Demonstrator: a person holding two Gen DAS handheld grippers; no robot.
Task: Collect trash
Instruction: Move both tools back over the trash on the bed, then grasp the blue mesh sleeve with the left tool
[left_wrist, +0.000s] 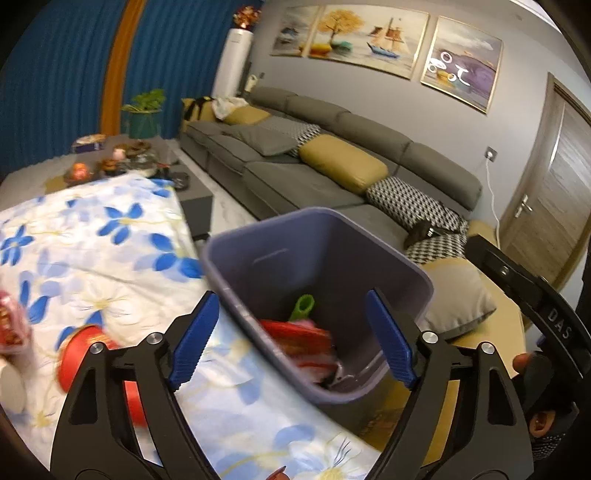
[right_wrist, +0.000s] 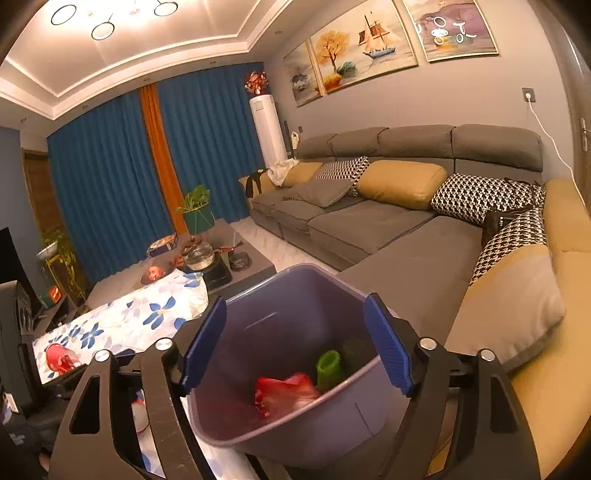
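Observation:
A purple-grey trash bin (left_wrist: 376, 258) stands beside the floral-cloth table (left_wrist: 110, 258); it also shows in the right wrist view (right_wrist: 288, 295). Inside lie a red wrapper (left_wrist: 299, 343) (right_wrist: 284, 391) and a green tube (left_wrist: 303, 306) (right_wrist: 327, 365). My left gripper (left_wrist: 291, 339) is open and empty, hovering over the bin's near rim. My right gripper (right_wrist: 295, 347) is open and empty above the bin's mouth. A red round container (left_wrist: 77, 354) lies on the cloth left of my left fingers; in the right view a red item (right_wrist: 59, 360) lies on the cloth. A red packet (left_wrist: 11, 325) sits at the left edge.
A grey sofa (right_wrist: 369, 221) with yellow and patterned cushions runs along the wall right of the bin. The far end of the table (right_wrist: 207, 254) holds dishes, a glass bowl and a plant pot. Part of the other handheld gripper (left_wrist: 546, 325) shows at right.

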